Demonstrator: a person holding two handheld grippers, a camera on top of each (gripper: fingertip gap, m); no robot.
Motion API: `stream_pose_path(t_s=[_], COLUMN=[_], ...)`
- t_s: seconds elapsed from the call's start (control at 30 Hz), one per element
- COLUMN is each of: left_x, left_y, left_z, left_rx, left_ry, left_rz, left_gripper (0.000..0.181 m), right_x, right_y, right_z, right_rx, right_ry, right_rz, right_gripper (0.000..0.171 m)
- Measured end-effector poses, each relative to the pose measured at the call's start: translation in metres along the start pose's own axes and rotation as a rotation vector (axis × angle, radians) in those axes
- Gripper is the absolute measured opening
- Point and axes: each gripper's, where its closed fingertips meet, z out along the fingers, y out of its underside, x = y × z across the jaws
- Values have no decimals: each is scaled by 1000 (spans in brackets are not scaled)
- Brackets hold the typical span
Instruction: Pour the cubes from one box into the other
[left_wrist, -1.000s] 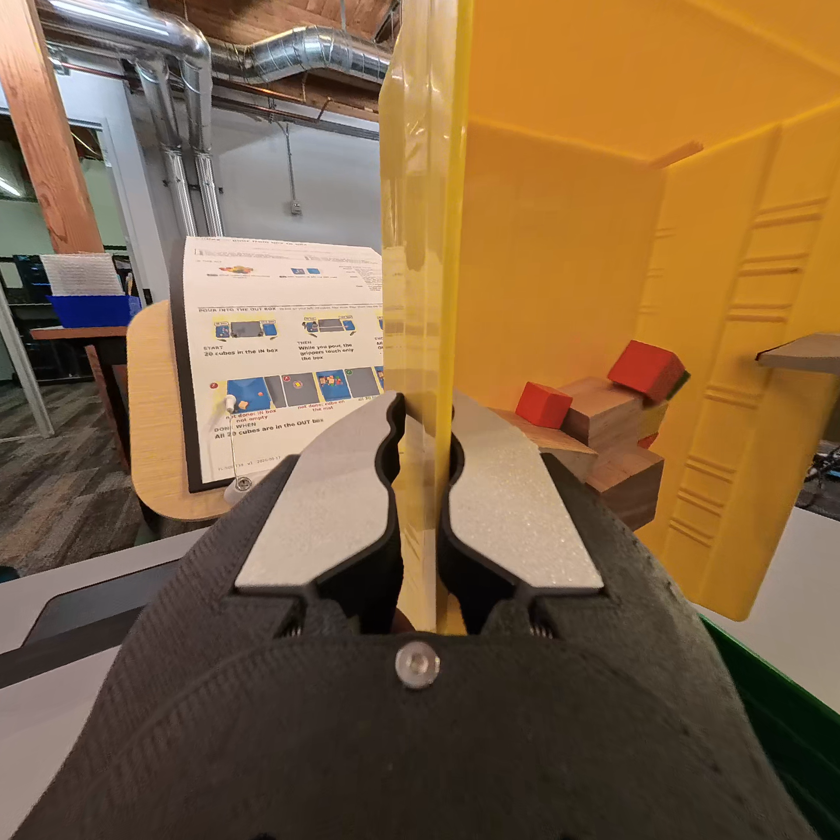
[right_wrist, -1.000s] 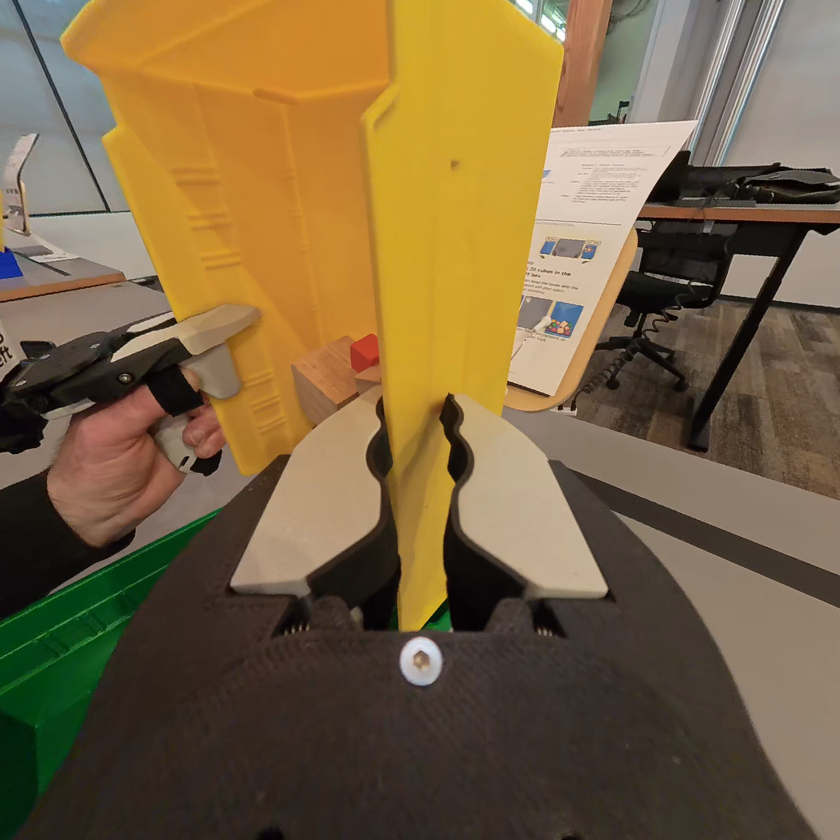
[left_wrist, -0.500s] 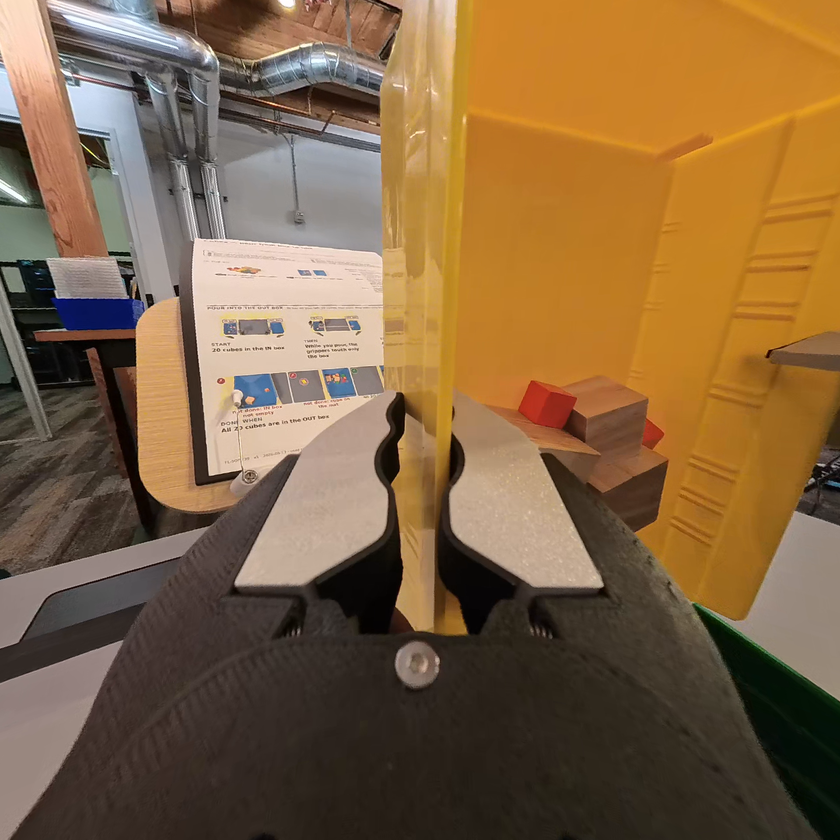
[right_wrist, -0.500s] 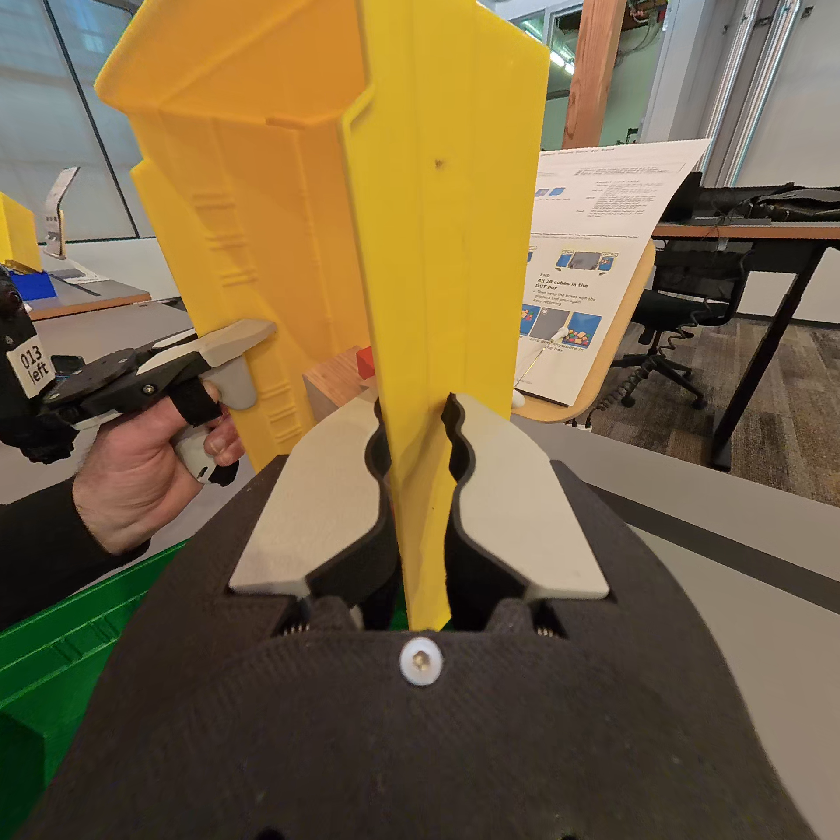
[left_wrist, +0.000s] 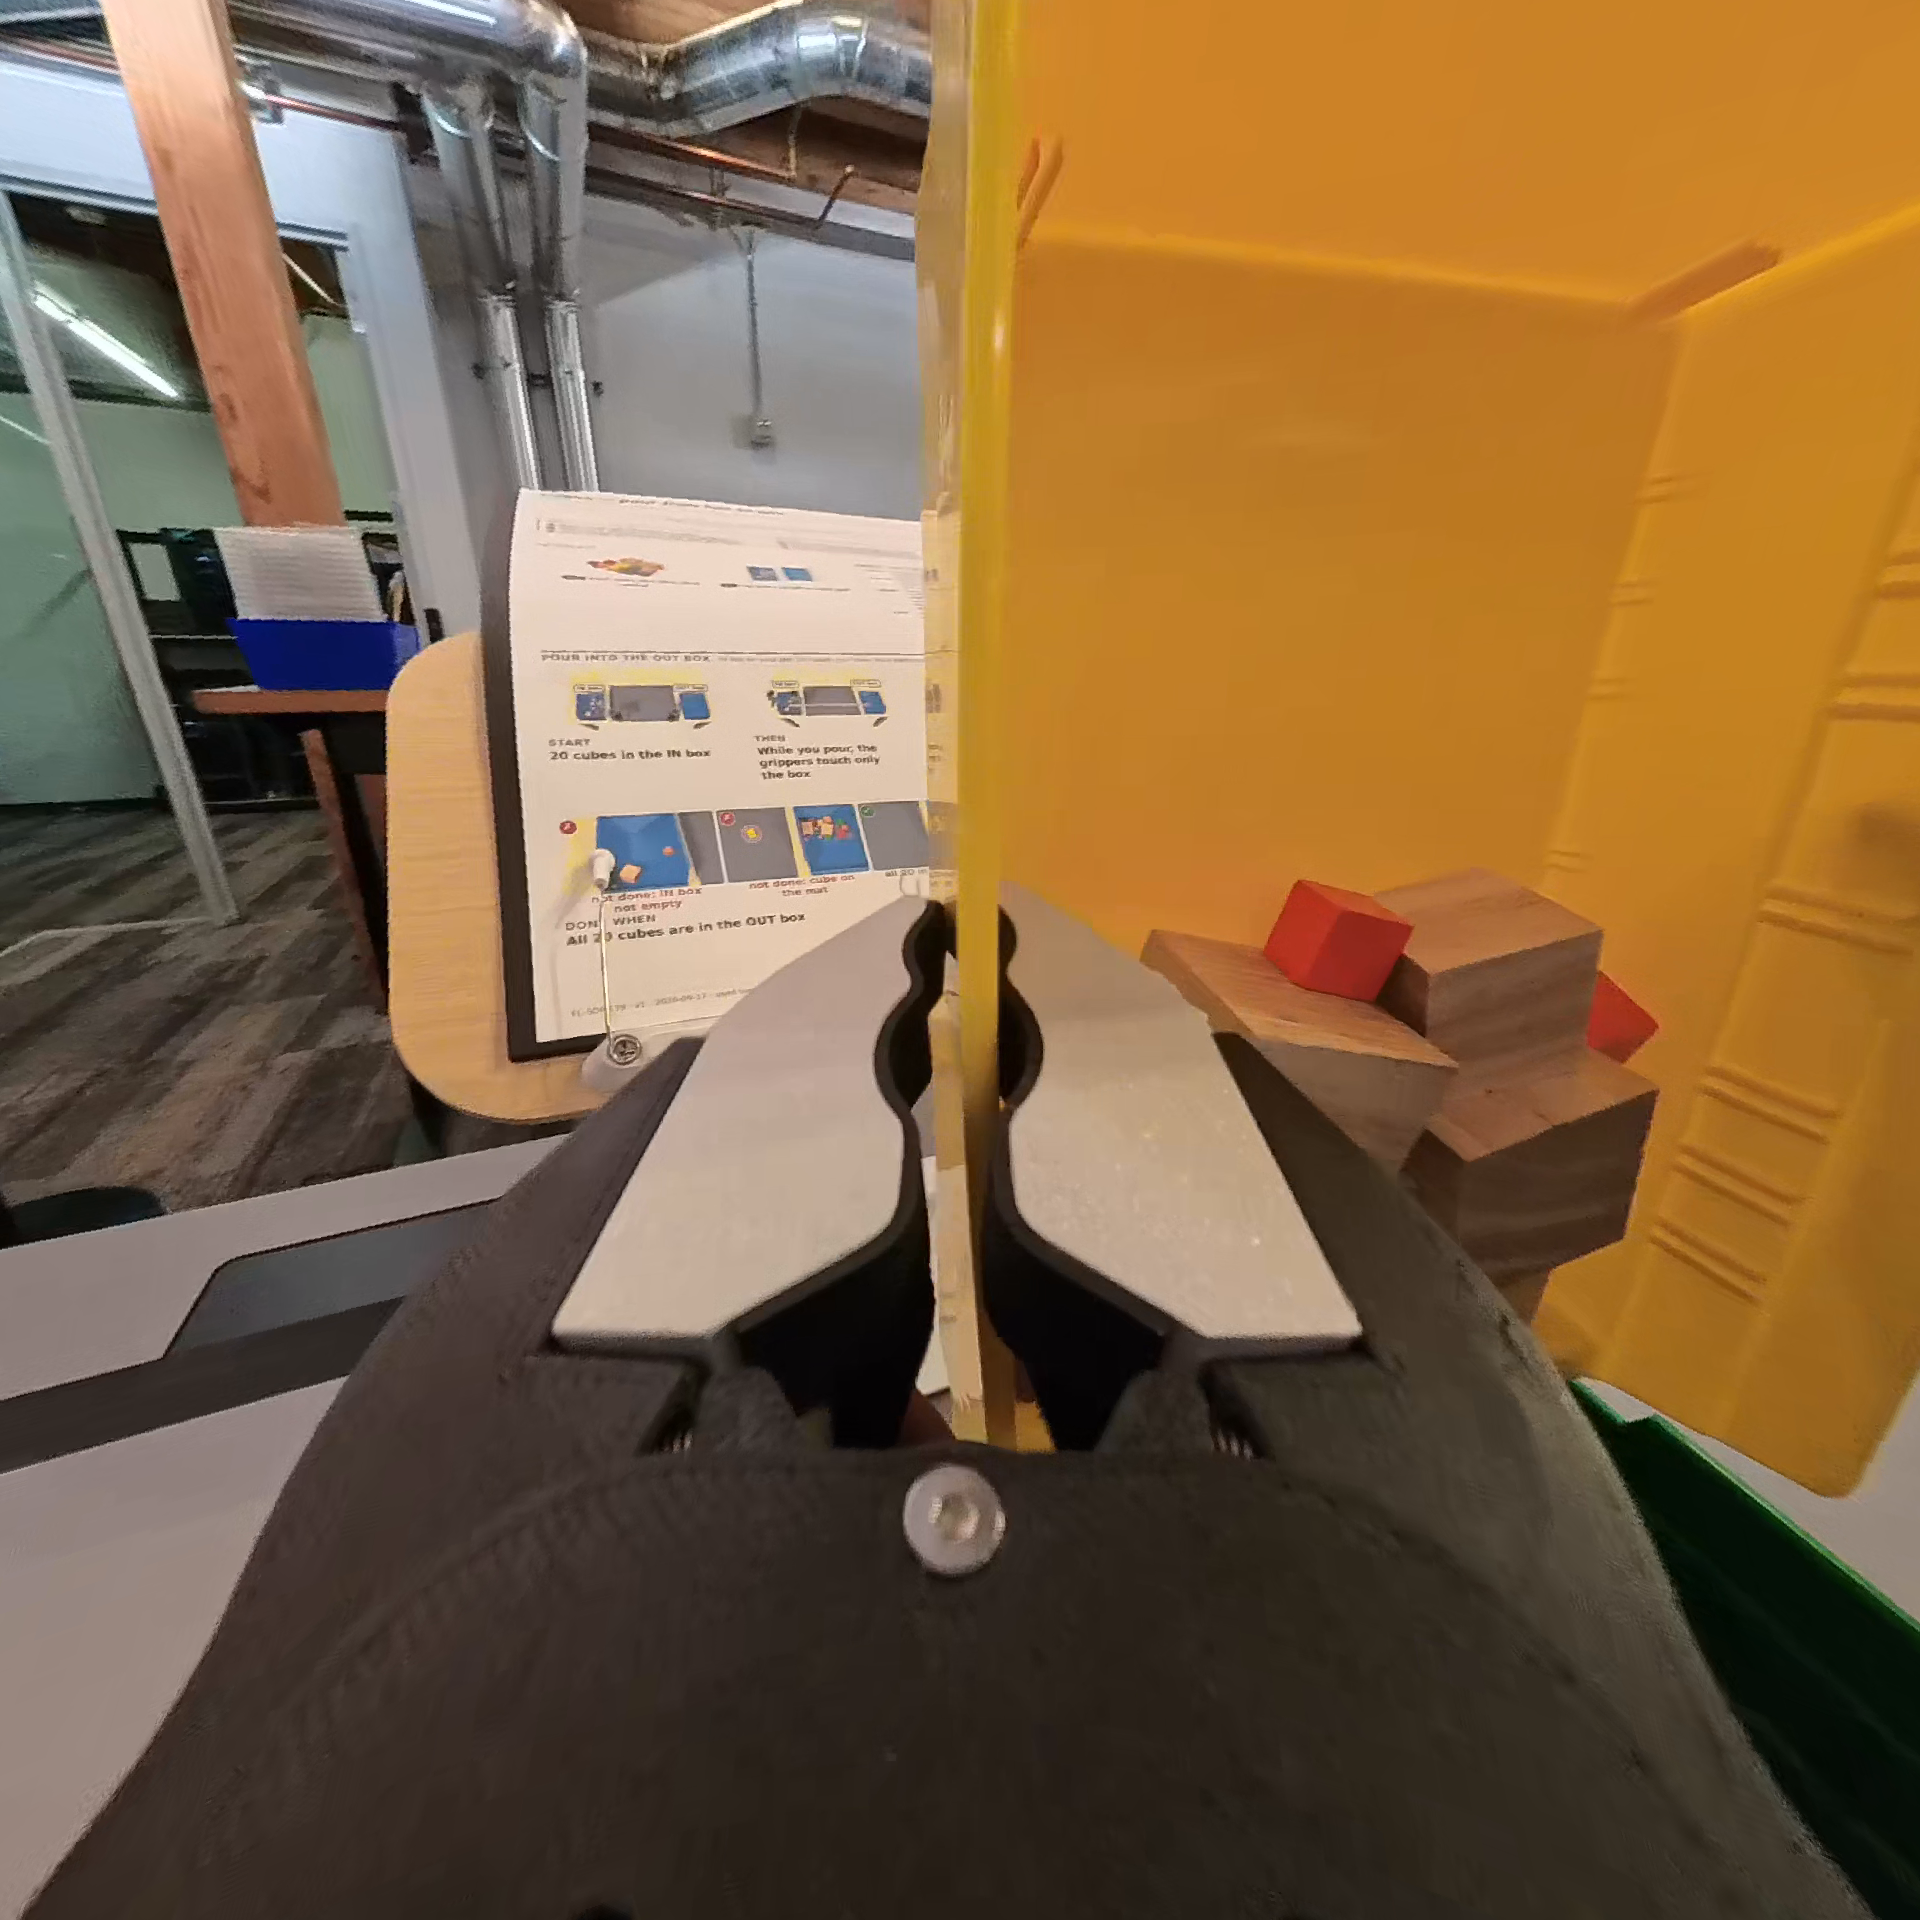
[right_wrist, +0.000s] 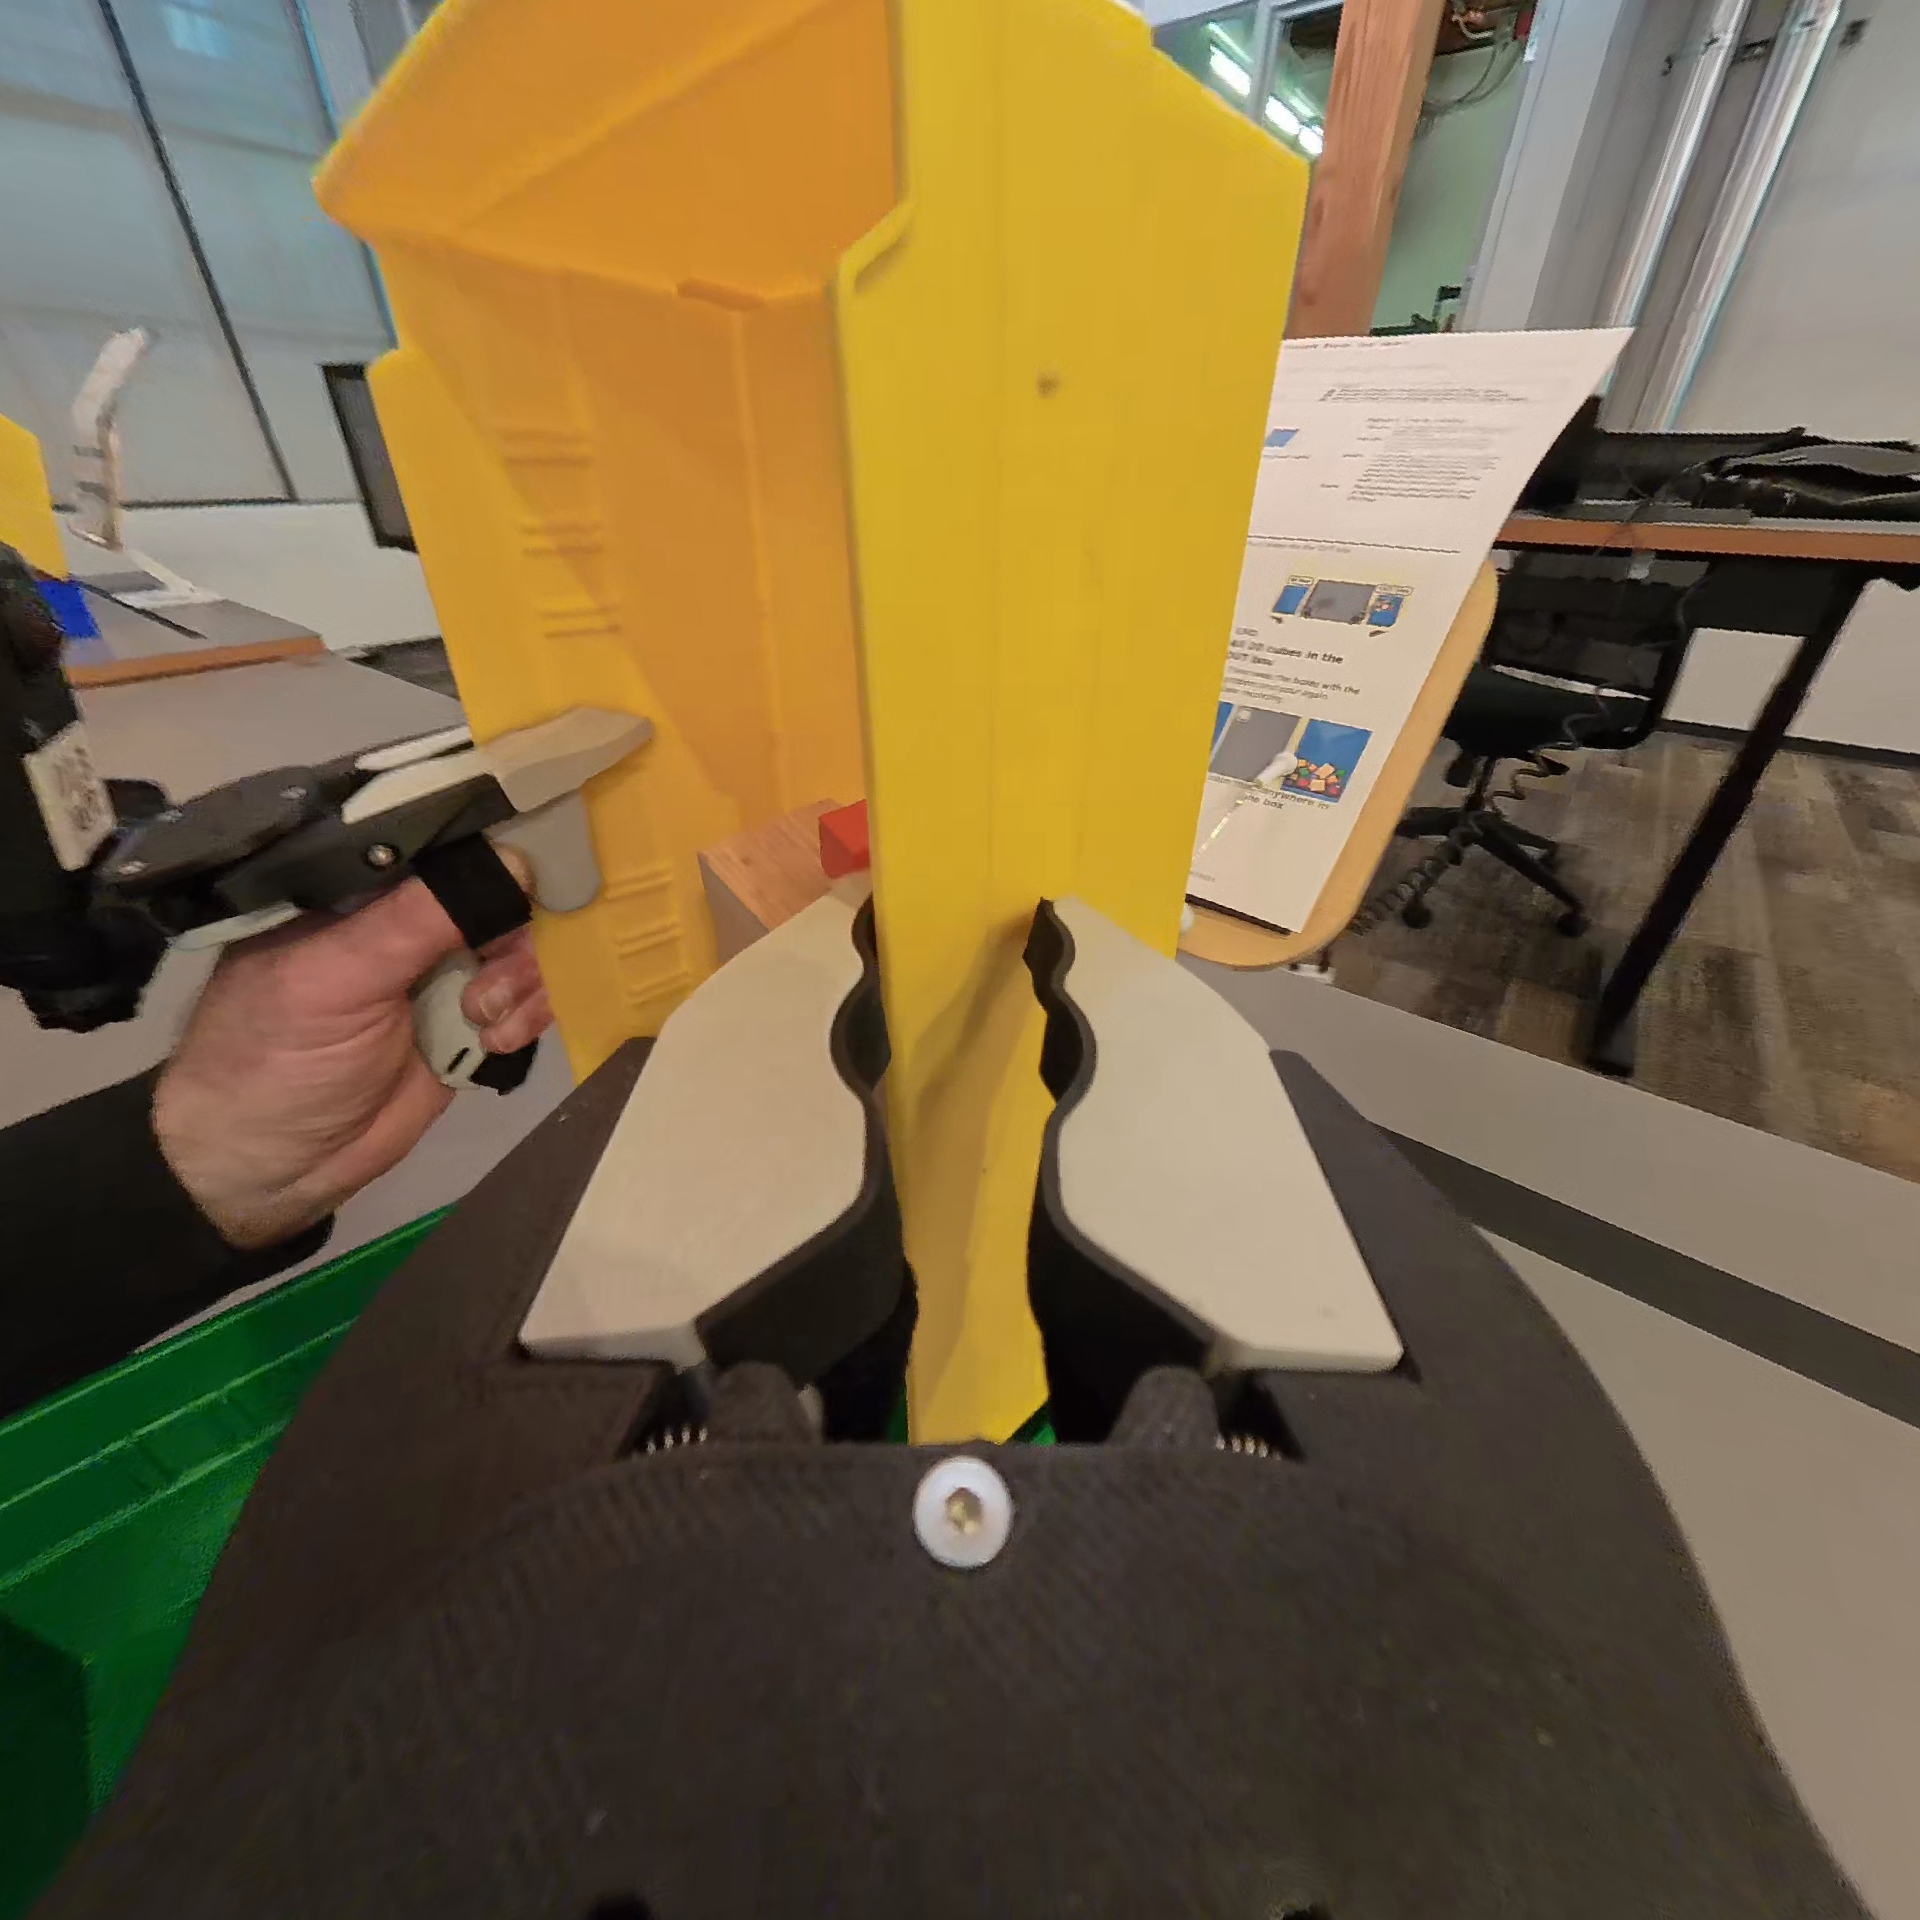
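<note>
Currently we have the left claw (left_wrist: 968, 935) and the right claw (right_wrist: 951, 920) each clenched on a side wall of the upended yellow box (right_wrist: 727, 468) above the green box (right_wrist: 135, 1507), where wedged wooden blocks (left_wrist: 1496, 1060) and red cubes (left_wrist: 1335, 940) could break loose together and bounce onto the bench (right_wrist: 1714, 1351).

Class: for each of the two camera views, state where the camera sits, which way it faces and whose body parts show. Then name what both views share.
Left wrist view: on the left gripper, facing along its fingers, shut on a wall of the tipped yellow box; wooden cubes inside.
Right wrist view: on the right gripper, shut on the opposite wall; a hand shows.
Shared: yellow box, cubes, green box, instruction sheet.
</note>
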Motion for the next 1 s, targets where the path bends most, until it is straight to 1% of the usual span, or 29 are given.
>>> stream_pose_path(t_s=[0.03, 0.07, 0.1, 0.17, 0.23, 0.33, 0.43, 0.53, 0.63, 0.73, 0.83, 1.0], left_x=[0, -1, -2, -2, -1, 2, 4, 4, 5, 3, 4, 6], left_y=[-1, -1, -1, 0, 2, 2, 3, 7, 5, -2, -12, -9], left_z=[0, 0, 1, 1, 0, -3, -4, -8, -10, -12, -13, -8], left_rx=[-4, -10, -21, -23, -25, -16, -15, -19, -28, 13, 68, 45], left_ry=[-14, -27, -24, -14, -16, -11, 6, 56, 59, 41, 45, 69], left_rz=[15, 24, 10, 0, -11, 15, 11, -15, -21, -12, -32, -64], left_gripper=[5, 4, 4, 4, 3, 4, 6, 10, 11, 8, 9, 12], right_x=[-1, -3, -2, -1, 2, 5, 7, 8, 6, 4, 6, 11], right_y=[3, 9, 21, 44, 64, 79, 76, 74, 71, 59, 46, 34], right_z=[0, 1, 1, 1, 2, 2, 1, 2, 3, 3, 2, 3], right_rx=[-12, -38, -96, -181, -248, -289, -283, -262, -233, -171, -128, -83], right_ry=[17, 27, 52, 90, 132, 162, 199, 184, 184, 179, 177, 190], right_rz=[-21, -50, -92, -133, -114, -75, -89, -80, -89, -100, -145, -170], right_gripper=[22, 27, 27, 24, 21, 14, 9, 8, 7, 8, 9, 8])
